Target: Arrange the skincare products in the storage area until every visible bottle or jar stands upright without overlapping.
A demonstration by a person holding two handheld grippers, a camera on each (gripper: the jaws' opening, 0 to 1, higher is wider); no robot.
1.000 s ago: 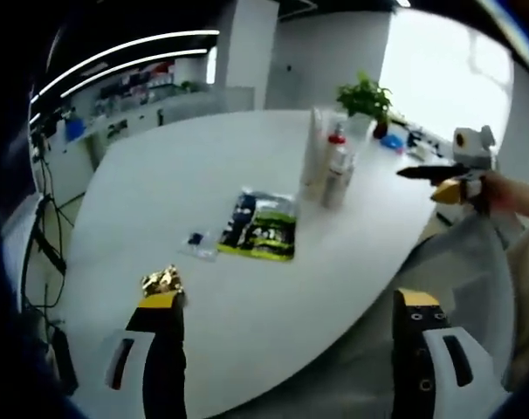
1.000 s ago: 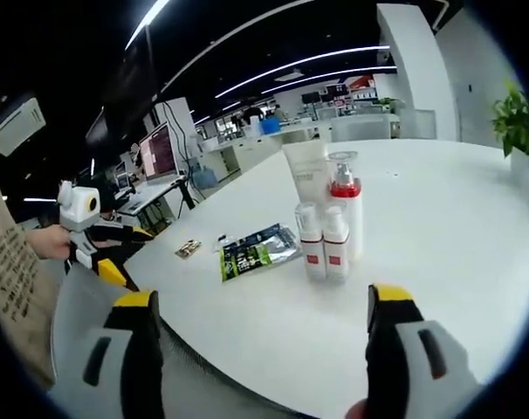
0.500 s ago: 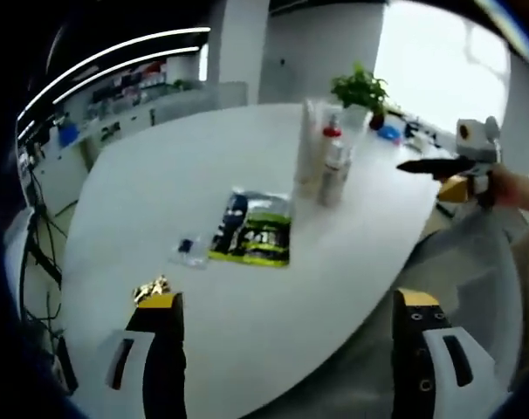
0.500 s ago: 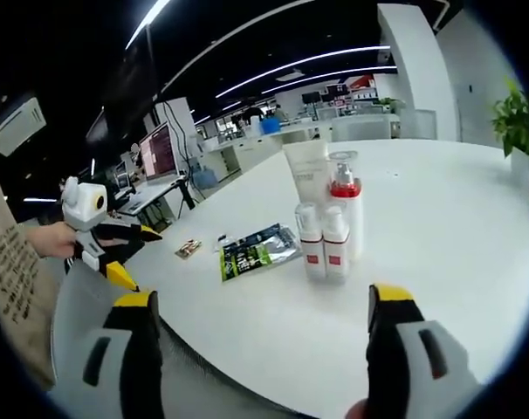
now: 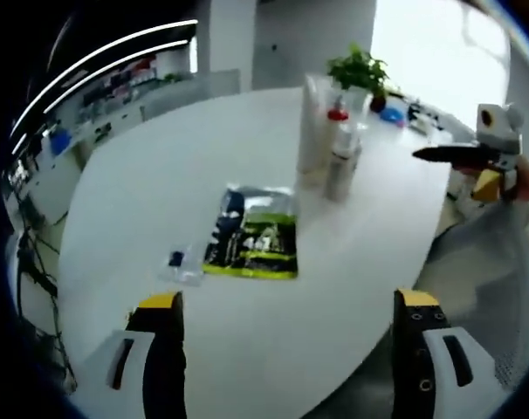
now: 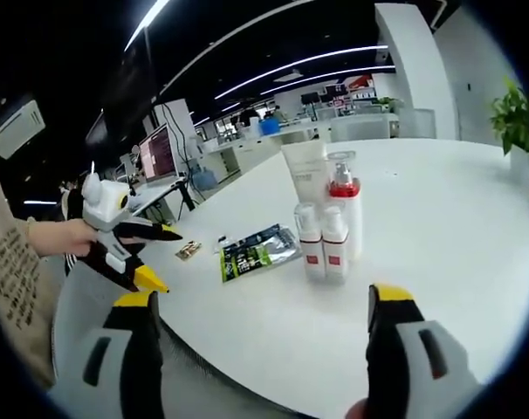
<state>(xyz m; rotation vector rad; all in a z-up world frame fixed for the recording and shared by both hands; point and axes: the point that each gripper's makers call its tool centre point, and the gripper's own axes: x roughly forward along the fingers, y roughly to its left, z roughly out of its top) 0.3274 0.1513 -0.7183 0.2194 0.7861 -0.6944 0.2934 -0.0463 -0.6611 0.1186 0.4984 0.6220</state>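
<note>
Several skincare containers stand upright in a tight cluster on the white table (image 5: 160,157): a tall white tube (image 5: 312,122), a pump bottle with a red collar (image 5: 337,112) and small white bottles (image 5: 341,170). The right gripper view shows the tube (image 6: 306,179), the pump bottle (image 6: 345,205) and two small red-labelled bottles (image 6: 323,246) side by side. A green and black sachet (image 5: 251,244) (image 6: 257,249) lies flat nearby. My left gripper (image 5: 288,300) (image 6: 166,257) is open over the table's near edge. My right gripper (image 6: 260,301) (image 5: 452,166) is open, short of the bottles.
A small blue sachet (image 5: 177,262) lies left of the green one, and a small gold packet (image 6: 188,250) sits near the table edge. A potted plant (image 5: 359,70) (image 6: 518,122) and blue items (image 5: 395,113) stand at the far end. A hand (image 6: 59,237) holds the left gripper.
The left gripper has moved forward over the table edge, and the gold packet has slipped out of its view. The right gripper view is steady; bottles and sachets lie as before.
</note>
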